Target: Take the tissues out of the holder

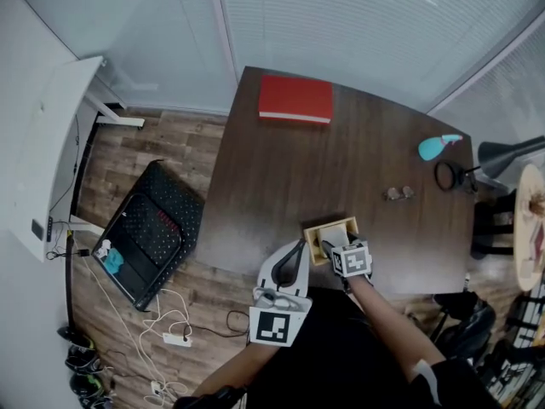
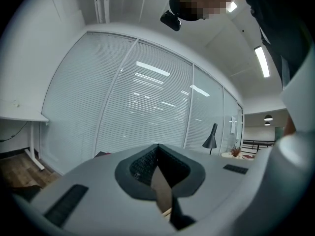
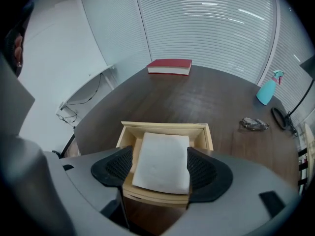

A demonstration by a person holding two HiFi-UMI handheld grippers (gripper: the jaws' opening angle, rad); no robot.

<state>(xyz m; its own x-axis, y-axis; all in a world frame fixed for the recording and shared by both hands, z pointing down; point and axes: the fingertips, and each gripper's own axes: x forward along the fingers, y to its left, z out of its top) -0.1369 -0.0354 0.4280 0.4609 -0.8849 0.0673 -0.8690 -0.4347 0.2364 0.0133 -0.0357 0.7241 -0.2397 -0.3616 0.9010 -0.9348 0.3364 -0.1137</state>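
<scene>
Right gripper (image 3: 160,167): jaws released and spread, pointing steeply down, one ribbed black pad on each side of the flat white stack of tissues (image 3: 162,151). We see the pads flanking the stack's two long edges, very near them, with no sign of the paper being squeezed, so we judge nothing is grasped yet. The stack lies in the shallow pale wooden holder (image 3: 165,126), directly below and ahead of this gripper. Its long axis runs away from the gripper, so the jaws span its short width, which looks like the right alignment for a pinch. The holder sits near the near edge of the dark brown wooden table (image 3: 197,100), just in front of the person. Left gripper (image 2: 157,147): jaws clenched tip to tip on nothing, held level just beside the holder's left side, looking out across the room. The right hand is plainly nearer and the one placed for the lift. The next move likely calls for closing on the stack and lifting straight up. Farther back lie a red rectangular book (image 3: 170,66) and a teal spray bottle (image 3: 268,88), well apart from the work.
</scene>
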